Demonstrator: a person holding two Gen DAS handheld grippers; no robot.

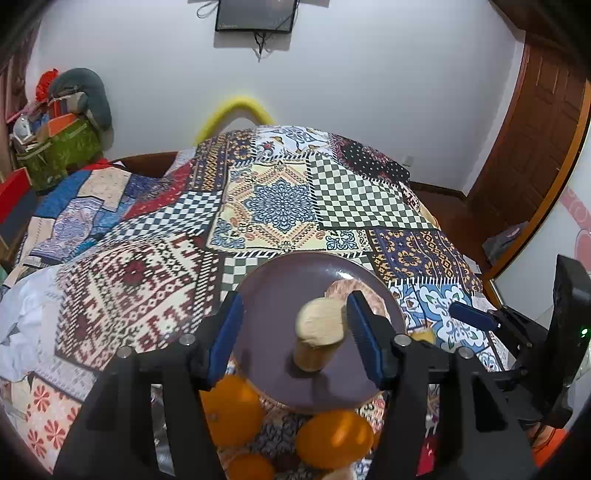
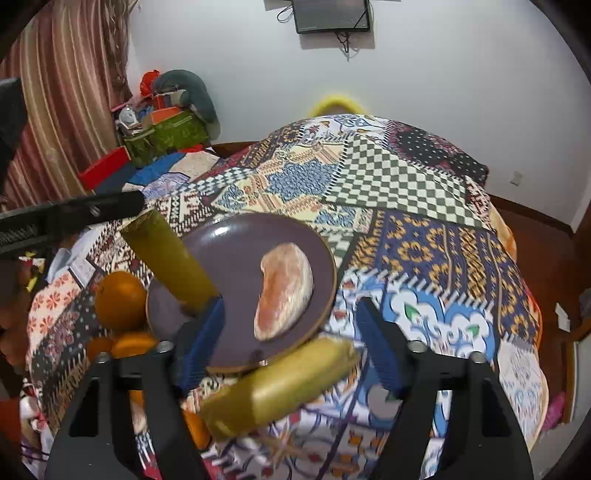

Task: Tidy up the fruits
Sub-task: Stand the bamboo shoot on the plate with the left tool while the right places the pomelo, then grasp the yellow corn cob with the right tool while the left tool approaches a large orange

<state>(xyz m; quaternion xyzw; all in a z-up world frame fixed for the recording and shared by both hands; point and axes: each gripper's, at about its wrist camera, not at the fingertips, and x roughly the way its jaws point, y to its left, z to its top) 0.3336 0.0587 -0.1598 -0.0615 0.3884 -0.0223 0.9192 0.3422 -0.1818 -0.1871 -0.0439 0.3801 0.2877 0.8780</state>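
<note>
Take the purple plate (image 2: pixel 236 251) as your landmark; it lies on the patchwork bedspread (image 2: pixel 424 236) covering the bed. On the plate's right half rests a pale, pinkish kidney-shaped fruit (image 2: pixel 282 290).

Your left tool (image 1: pixel 295 328) hangs above the plate with its blue pads (image 1: pixel 364 332) standing well apart. A tan, blurred cylinder-shaped piece (image 1: pixel 317 332) stands up from the plate between them, and neither pad presses on it. In the right wrist view the same piece (image 2: pixel 171 262) looks yellow-green and leans out over the plate's left rim.

Your right tool (image 2: pixel 291 347) sits at the plate's near edge, jaws wide. A second yellow-green stick (image 2: pixel 280 387) lies across the gap just below the plate's near rim, blurred, and the pads are not touching it. Whether it rests on the bedspread or is in the air you cannot tell.

Oranges (image 1: pixel 332 439) cluster beside the plate's near-left rim, on the bedspread, with one orange (image 2: pixel 120 304) touching or just beside that rim.

Well beyond the plate, a dark screen (image 2: pixel 330 16) hangs on the white wall.
</note>
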